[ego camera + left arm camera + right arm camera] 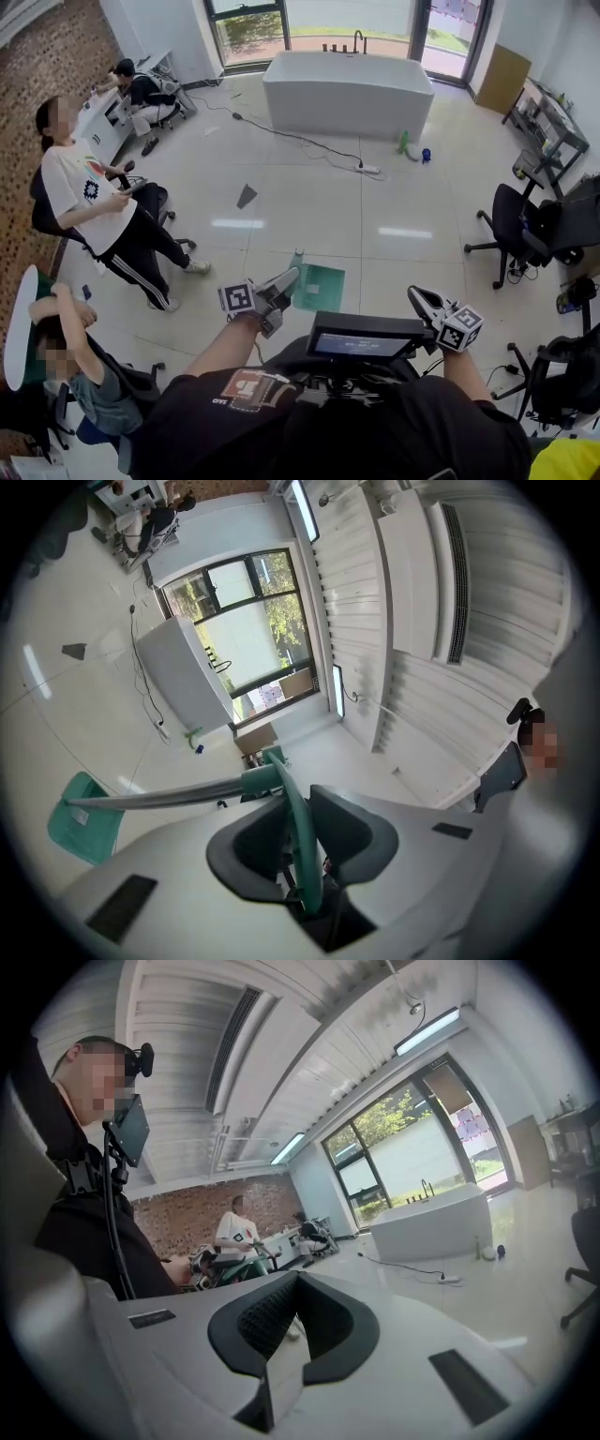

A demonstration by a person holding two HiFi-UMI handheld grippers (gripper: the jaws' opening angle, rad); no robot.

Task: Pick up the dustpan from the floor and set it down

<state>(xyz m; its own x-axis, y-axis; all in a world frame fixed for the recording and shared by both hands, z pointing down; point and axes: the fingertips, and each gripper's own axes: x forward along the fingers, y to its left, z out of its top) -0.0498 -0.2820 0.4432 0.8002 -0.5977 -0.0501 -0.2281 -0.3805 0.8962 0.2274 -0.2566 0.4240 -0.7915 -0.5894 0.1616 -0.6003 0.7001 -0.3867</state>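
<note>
Dustpan point(319, 286) is hanging by its long handle from the left gripper point(284, 284), its green pan showing low over the pale floor point(281, 206) just ahead of the person's chest – whether the pan's edge is clear of the tiles cannot be told. In the left gripper view the left gripper point(298, 803) is clamping its two dark pads on the thin green loop point(302, 841) at the top of the handle, which is running up between the jaws; from the green collar above it a silver shaft point(159, 797) is stretching away to the pan point(84, 819), which is showing at the picture's left edge against the floor. The right gripper point(422, 302) is being held up at about the same height on the other side of the small screen point(364, 344) mounted at the person's chest, well apart from the dustpan. In its own view the right gripper point(300, 1283) is keeping its pads pressed together with nothing between them. Beyond the grippers a white bathtub point(347, 89) is standing before the windows, with a dark cable point(300, 141) trailing across the floor in front of it to a power strip point(370, 169). A black office chair point(511, 230) is standing at the right – and at the left a person in a white shirt point(80, 183) is sitting with legs stretched out, while another is working at a desk point(103, 122) farther back.
</note>
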